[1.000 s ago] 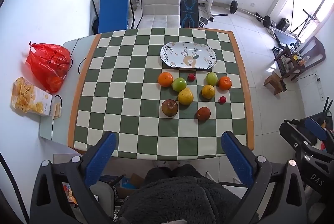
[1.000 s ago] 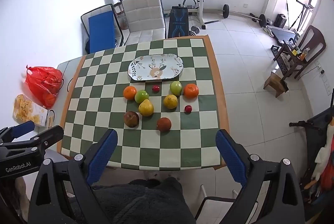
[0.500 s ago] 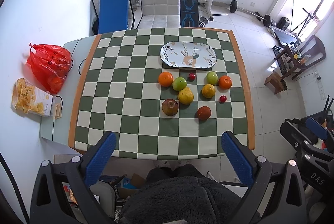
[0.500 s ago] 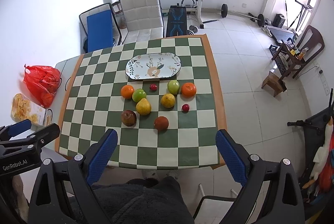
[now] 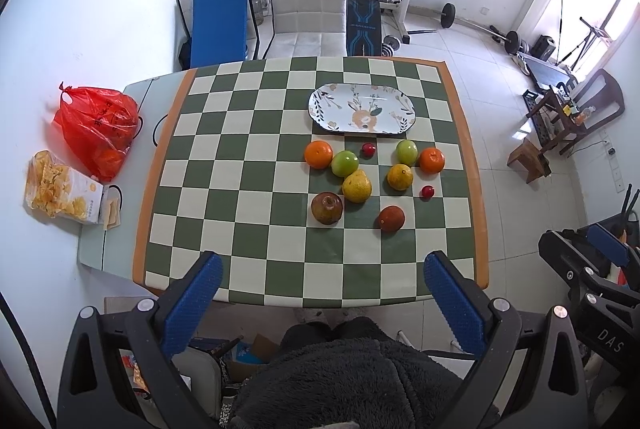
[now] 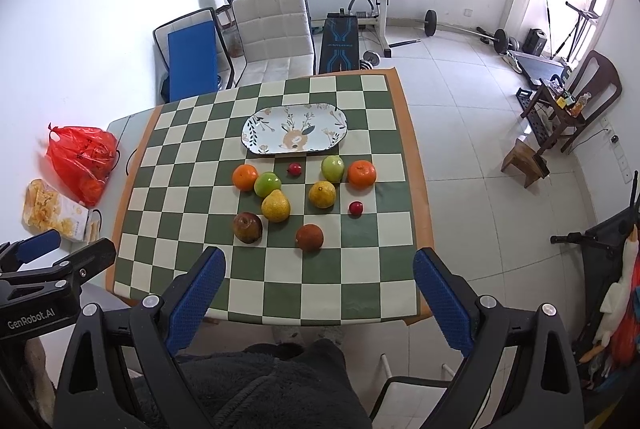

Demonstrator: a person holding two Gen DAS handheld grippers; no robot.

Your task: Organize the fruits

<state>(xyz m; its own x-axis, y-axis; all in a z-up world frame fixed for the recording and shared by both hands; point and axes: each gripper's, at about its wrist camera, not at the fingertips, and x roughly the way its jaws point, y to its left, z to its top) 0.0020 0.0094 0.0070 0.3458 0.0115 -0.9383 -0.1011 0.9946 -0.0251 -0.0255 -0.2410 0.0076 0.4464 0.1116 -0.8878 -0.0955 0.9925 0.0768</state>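
Note:
Several fruits lie in a loose cluster on the checkered table [image 5: 240, 165]: an orange [image 5: 318, 154], a green apple [image 5: 345, 163], a yellow pear [image 5: 357, 186], a dark red apple [image 5: 327, 208] and a red-brown fruit [image 5: 391, 218], with others beside them. A patterned oval plate [image 5: 362, 113] sits empty just behind them; it also shows in the right wrist view [image 6: 294, 128]. My left gripper [image 5: 322, 303] is open and empty, high above the table's near edge. My right gripper [image 6: 318, 299] is open and empty, also held high over the near edge.
A red plastic bag [image 5: 98, 125] and a snack box [image 5: 60, 189] lie on a grey side surface left of the table. A white chair [image 5: 306, 9], a blue panel and a barbell rack stand behind the table. Wooden furniture stands at the right.
The right wrist view has drifted slightly, so the table sits a little lower and left in it. The fruits and the plate have not moved. Both grippers stay open.

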